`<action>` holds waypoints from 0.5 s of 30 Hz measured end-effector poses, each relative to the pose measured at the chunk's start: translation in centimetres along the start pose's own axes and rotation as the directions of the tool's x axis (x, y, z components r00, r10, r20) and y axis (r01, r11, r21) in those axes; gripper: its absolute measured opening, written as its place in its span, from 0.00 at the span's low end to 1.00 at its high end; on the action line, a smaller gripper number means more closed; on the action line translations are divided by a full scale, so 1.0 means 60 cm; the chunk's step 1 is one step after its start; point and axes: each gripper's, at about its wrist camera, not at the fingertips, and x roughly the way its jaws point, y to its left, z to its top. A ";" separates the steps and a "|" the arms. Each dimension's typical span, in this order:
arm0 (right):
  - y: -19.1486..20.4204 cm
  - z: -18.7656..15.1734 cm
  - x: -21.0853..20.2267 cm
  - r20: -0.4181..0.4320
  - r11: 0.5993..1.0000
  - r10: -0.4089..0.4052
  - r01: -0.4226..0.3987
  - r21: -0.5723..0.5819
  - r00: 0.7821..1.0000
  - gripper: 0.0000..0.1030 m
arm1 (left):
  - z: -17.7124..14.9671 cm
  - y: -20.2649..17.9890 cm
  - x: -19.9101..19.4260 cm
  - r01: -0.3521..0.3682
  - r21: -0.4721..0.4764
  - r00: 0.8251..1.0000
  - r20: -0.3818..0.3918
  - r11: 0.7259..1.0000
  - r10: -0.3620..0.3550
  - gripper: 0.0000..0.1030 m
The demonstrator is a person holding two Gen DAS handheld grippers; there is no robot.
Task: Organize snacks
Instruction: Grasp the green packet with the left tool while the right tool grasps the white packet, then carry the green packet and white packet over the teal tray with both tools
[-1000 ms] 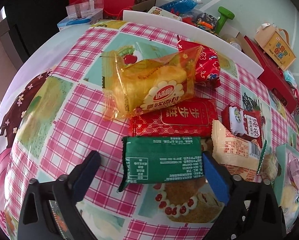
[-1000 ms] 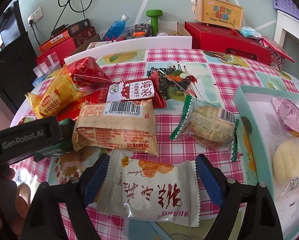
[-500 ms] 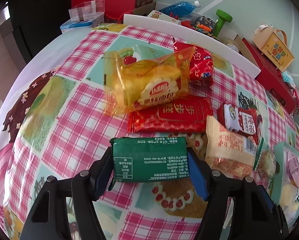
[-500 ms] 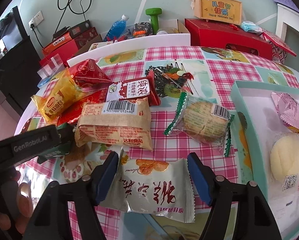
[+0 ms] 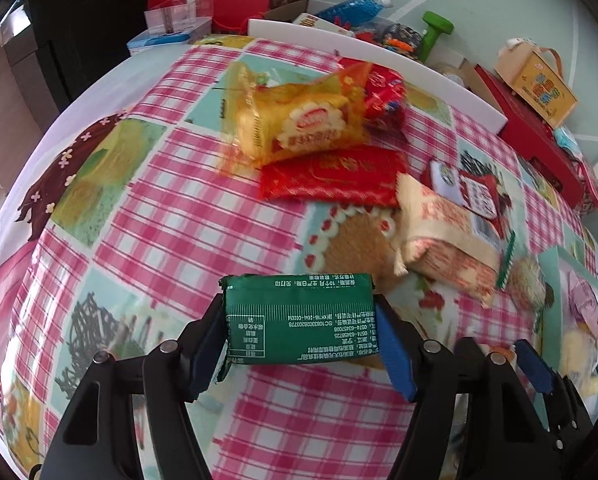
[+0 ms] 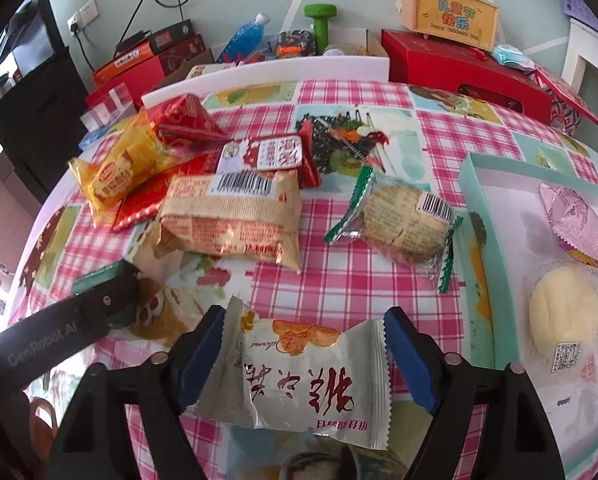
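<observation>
Right now the left gripper [image 5: 299, 344] has its blue pads clamped on the short ends of a green snack packet [image 5: 299, 318], label side up, held above the checked tablecloth [image 5: 139, 216]. The right gripper [image 6: 305, 356] straddles a white wrapped pastry [image 6: 299, 376]; its jaws have just been opening again, and the left pad touches the wrapper's crimped edge while the right pad stands just clear of it, so it is not gripped. Just beyond the white pastry lie a beige barcoded cake pack [image 6: 231, 216] and a round biscuit in clear wrap with green edges [image 6: 403, 220]. Farther left sit a yellow cake bag [image 6: 119, 164] and red packets [image 6: 187, 120]. To the right, a pale teal tray [image 6: 479, 240] holds a pink-wrapped snack [image 6: 571, 212] and a cream bun [image 6: 563, 312].
</observation>
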 end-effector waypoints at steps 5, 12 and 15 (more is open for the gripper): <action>0.006 -0.011 -0.011 -0.009 0.999 -0.012 0.012 -0.048 1.000 0.83 | -0.006 -0.011 -0.002 0.030 0.015 1.000 -0.010 0.999 -0.030 0.69; -0.009 -0.023 -0.026 -0.020 0.999 0.017 -0.017 -0.028 1.000 0.90 | -0.005 -0.008 -0.007 0.030 0.008 1.000 -0.009 1.000 -0.030 0.69; -0.017 -0.029 -0.034 -0.024 0.999 0.028 -0.028 -0.022 0.999 0.93 | -0.005 -0.004 -0.008 0.027 0.007 1.000 -0.010 1.000 -0.027 0.69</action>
